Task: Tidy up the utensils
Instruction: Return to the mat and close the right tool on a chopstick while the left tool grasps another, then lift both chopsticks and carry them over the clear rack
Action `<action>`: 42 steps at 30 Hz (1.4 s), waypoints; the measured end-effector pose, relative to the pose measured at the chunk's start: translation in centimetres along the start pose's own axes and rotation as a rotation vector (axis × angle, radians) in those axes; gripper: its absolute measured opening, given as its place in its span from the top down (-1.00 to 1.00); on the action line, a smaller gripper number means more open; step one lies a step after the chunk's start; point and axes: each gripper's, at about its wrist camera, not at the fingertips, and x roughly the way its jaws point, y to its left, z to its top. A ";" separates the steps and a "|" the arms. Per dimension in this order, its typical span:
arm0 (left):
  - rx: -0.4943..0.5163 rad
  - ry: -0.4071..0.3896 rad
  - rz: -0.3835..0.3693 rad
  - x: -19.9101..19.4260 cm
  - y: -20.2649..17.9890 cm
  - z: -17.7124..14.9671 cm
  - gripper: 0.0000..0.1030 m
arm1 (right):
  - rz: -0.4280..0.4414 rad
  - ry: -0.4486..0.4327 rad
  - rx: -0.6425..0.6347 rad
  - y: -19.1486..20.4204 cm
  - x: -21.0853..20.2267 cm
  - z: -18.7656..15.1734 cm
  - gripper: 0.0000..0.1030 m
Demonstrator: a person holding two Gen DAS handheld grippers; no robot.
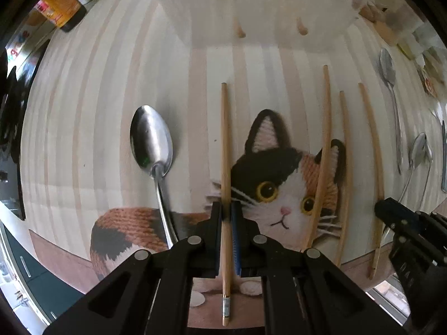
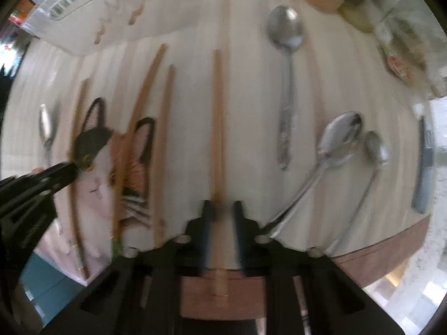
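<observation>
1. Two tongs are in my hands, one in each, and both point down at a striped mat (image 1: 111, 89) with a knitted cat picture (image 1: 282, 189) on it.
2. My left tongs (image 1: 228, 209) sit at the bottom middle of the left view. Their jaws are pressed together on a wooden chopstick (image 1: 224, 139), which runs straight up and down between the pads.
3. A shiny spoon (image 1: 152, 142) lies just left of that chopstick, bowl end up.
4. Three more chopsticks (image 1: 345, 167) lie on the right side of the left view, over the cat's ear and cheek.
5. My right tongs (image 2: 222, 212) sit at the bottom middle of the right view. That view is blurry. Another chopstick (image 2: 218, 111) runs between their jaws, which stand close on each side of it, but I cannot tell if the pads touch it.
6. In the right view, three spoons (image 2: 286, 33) lie to the right of my chopstick, and two of them are touching.
7. A dark-handled knife (image 2: 423, 167) lies at the far right edge.
8. A white rack (image 2: 67, 2) stands at the upper left of the right view, past the mat.
9. My left tongs also show at the left edge of the right view, over the cat.
</observation>
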 end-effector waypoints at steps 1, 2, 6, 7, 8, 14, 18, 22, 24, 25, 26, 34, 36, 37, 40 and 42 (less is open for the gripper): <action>0.000 0.000 -0.002 0.0 0.2 -0.1 0.91 | 0.007 0.002 0.010 -0.2 0.1 -0.3 0.84; -0.003 0.000 -0.002 -0.1 0.5 -0.1 0.91 | 0.015 0.003 0.017 -0.6 0.2 -0.5 0.85; -0.005 -0.001 -0.003 -0.3 0.5 -0.1 0.91 | 0.032 0.022 0.013 -1.5 0.5 -1.1 0.86; -0.007 -0.002 -0.006 -0.3 0.6 -0.1 0.91 | 0.033 0.024 0.013 -1.6 0.6 -1.3 0.85; -0.007 -0.001 -0.006 -0.3 0.4 -0.2 0.91 | 0.033 0.024 0.012 -1.8 0.6 -1.5 0.85; -0.006 -0.001 -0.011 -0.8 1.3 -0.3 0.91 | 0.020 0.025 0.002 -1.5 0.6 -1.3 0.84; 0.000 -0.002 -0.011 -0.5 1.5 -0.2 0.91 | 0.011 0.028 -0.001 -0.2 0.2 0.4 0.84; 0.003 -0.003 -0.011 -0.3 1.5 -0.3 0.91 | 0.004 0.027 -0.002 0.3 0.1 0.2 0.84; 0.007 -0.004 -0.009 -0.1 1.4 -0.3 0.91 | 0.002 0.026 -0.002 0.4 0.1 0.2 0.84; 0.007 -0.004 -0.009 -0.1 1.3 -0.3 0.91 | 0.001 0.025 -0.002 0.4 0.0 0.2 0.84; 0.005 -0.005 -0.009 -0.1 1.3 -0.3 0.91 | -0.001 0.025 -0.002 0.4 0.0 0.2 0.84; 0.033 -0.052 0.017 -1.6 0.2 -1.0 0.92 | 0.016 -0.009 0.038 -0.4 0.0 -0.5 0.86; 0.036 -0.072 0.015 -2.6 0.0 -1.4 0.92 | 0.033 -0.010 0.062 -0.9 -0.2 -0.9 0.86; 0.036 -0.086 0.014 -3.3 -0.1 -1.6 0.92 | 0.037 -0.014 0.067 -1.1 -0.4 -1.1 0.86; 0.034 -0.119 0.007 -4.9 -0.1 -2.1 0.92 | 0.052 -0.038 0.078 -1.7 -1.7 -1.5 0.86; 0.032 -0.148 0.003 -6.3 0.0 -2.4 0.92 | 0.059 -0.060 0.076 -2.0 -2.8 -1.7 0.86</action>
